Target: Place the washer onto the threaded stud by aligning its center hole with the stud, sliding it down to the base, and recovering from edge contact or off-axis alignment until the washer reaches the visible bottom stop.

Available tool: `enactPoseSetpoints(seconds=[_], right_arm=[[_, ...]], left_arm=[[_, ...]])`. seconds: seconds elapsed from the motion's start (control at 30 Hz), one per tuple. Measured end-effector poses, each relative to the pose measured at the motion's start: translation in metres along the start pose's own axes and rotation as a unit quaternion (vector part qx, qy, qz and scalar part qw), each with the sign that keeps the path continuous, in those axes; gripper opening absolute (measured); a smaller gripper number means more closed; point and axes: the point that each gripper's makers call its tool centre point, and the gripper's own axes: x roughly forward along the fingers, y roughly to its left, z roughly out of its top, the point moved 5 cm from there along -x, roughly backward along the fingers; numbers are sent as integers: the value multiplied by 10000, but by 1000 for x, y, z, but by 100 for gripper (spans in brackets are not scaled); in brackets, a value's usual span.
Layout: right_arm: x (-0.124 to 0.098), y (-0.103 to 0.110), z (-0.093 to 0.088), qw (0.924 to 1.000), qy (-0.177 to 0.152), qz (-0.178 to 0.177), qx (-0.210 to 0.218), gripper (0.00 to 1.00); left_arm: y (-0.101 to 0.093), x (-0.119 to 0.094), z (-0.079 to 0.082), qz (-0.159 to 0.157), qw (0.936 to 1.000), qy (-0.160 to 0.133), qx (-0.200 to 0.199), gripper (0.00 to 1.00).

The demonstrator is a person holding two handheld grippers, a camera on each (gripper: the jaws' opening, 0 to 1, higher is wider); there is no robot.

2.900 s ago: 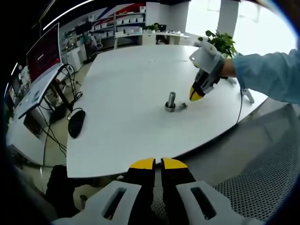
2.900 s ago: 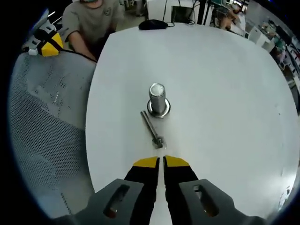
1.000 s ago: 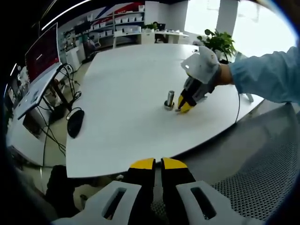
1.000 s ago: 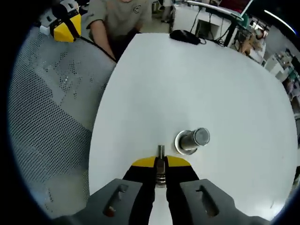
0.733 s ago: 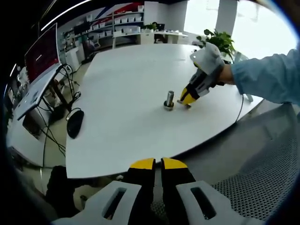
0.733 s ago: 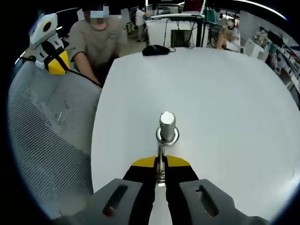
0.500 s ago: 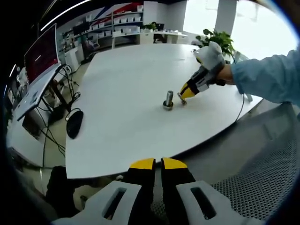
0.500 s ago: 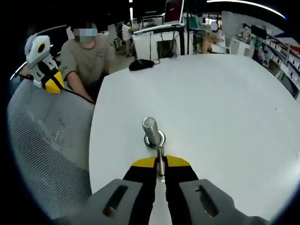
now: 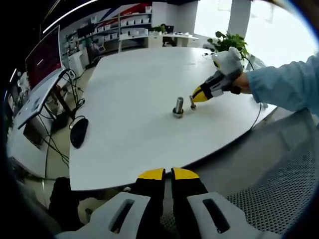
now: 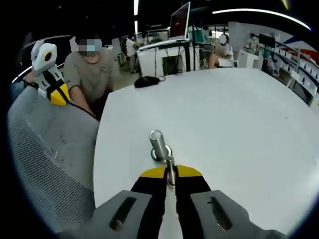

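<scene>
Alignment seems the step in hand: the right gripper (image 10: pixel 170 174) pinches a slim metal piece (image 10: pixel 170 171), whether the washer I cannot tell, just beside the threaded stud (image 10: pixel 157 143) standing on the white table (image 10: pixel 239 124). Next it wants lifting over the stud's top. Left gripper (image 9: pixel 167 175) rests closed, empty, well apart.

A black computer mouse (image 9: pixel 78 133) lies near the left edge of the white table (image 9: pixel 134 84), its cable trailing off the side. A potted plant (image 9: pixel 232 42) stands at the far right, and grey mesh chair backs (image 10: pixel 47 164) sit beside the table.
</scene>
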Motion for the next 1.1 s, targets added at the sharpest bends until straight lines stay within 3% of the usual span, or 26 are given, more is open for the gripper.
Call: enactPoseSetpoints(seconds=[0.3,0.4,0.57,0.6,0.77,0.9,1.0,1.1], right_arm=[[8,-12,3,9981,-497,-68,368,7],[5,-9,-2,9959,-878,-49,212,6],[4,-1,-14,9939,-1091,93,164,6],[3,1,-12,9920,-1250,125,108,6],[0,1,-15,9899,-1396,150,208,7],[-1,1,-14,9900,-1312,344,378,8],[-5,1,-17,9957,-851,366,-35,14],[-13,0,-16,9961,-795,378,24,20]], left_arm=[[0,0,-1,13,10000,38,-19,2],[0,1,-1,21,10000,56,-6,2],[1,1,0,53,10000,45,11,2],[1,1,-1,67,9999,77,13,1],[2,2,0,110,9999,63,2,1],[4,2,-1,151,9998,113,-38,1],[4,2,-2,182,9997,131,-55,1],[5,2,-2,193,9997,139,-53,1]])
